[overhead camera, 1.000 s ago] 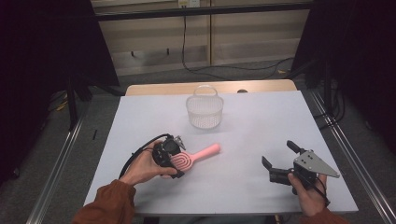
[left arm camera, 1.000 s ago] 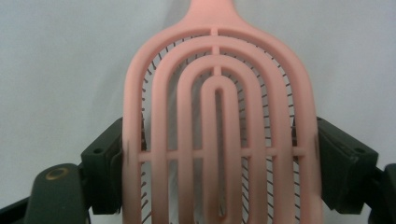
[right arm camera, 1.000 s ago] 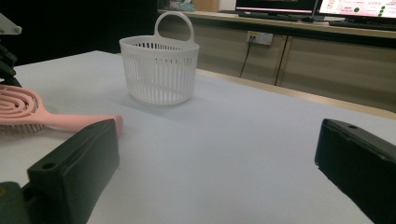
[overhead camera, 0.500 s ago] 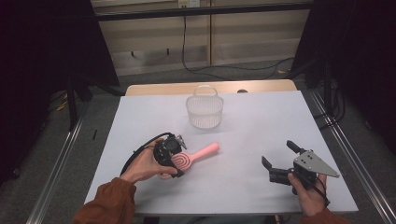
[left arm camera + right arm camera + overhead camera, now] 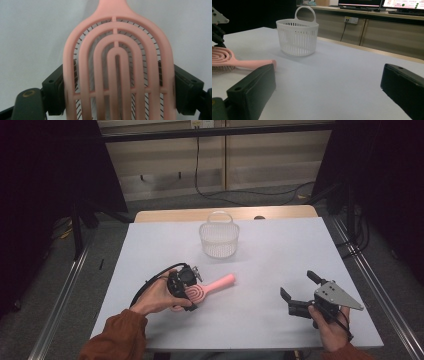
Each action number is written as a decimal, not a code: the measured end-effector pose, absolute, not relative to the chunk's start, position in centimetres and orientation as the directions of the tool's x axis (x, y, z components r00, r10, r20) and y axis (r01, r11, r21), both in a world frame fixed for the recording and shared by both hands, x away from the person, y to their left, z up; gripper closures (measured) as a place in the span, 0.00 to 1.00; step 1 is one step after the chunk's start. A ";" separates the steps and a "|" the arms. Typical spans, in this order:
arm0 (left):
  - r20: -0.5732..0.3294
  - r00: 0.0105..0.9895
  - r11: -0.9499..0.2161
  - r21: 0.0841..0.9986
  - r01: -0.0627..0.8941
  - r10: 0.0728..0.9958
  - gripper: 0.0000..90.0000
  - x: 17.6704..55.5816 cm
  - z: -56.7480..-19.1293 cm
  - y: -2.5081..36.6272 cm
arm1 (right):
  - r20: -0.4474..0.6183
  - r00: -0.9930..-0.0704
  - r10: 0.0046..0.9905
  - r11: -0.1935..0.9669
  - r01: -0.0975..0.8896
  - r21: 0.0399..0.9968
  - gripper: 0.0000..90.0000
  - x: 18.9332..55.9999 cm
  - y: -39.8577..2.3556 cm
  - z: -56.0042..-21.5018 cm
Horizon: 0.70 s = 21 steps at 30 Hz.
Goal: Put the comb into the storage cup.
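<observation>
Where the room falls back behind the table (image 5: 280, 250), dim and dark at both sides, with pale wood-panelled cabinets along the far wall, a black cable hanging down them, and grey floor below. Table top matte, pale grey-white, flat and smooth, with a light wooden edge along the far side and metal rails along left and right. Near the far middle, upright: white plastic basket (image 5: 219, 239), round, slatted walls, looped handle on top. Near the front left, lying flat on the top: pink hairbrush (image 5: 202, 290), smooth plastic, oval head cut into concentric arched ribs with thin dark bristles beneath, straight handle pointing toward the right and slightly away. Left gripper (image 5: 186, 287) black, blocky, cable looping back behind the hand; jaws set at either edge of the brush head and just now closing in, pads against both rims, so gripping the brush. Right gripper (image 5: 299, 291) near the front right, well apart from the brush, grey three-cornered plate on top, jaws spread wide with nothing between.
</observation>
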State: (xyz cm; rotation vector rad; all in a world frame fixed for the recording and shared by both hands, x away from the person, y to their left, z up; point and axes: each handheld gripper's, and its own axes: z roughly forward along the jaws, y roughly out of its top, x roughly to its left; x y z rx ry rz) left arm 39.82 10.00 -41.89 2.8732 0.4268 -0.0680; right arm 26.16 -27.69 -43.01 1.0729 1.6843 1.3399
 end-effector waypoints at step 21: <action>-0.107 0.931 -0.885 0.287 0.365 0.349 0.22 39.1 -41.1 10.3 | -0.039 -0.393 0.919 0.114 0.169 0.979 0.00 26.2 -27.7 -43.0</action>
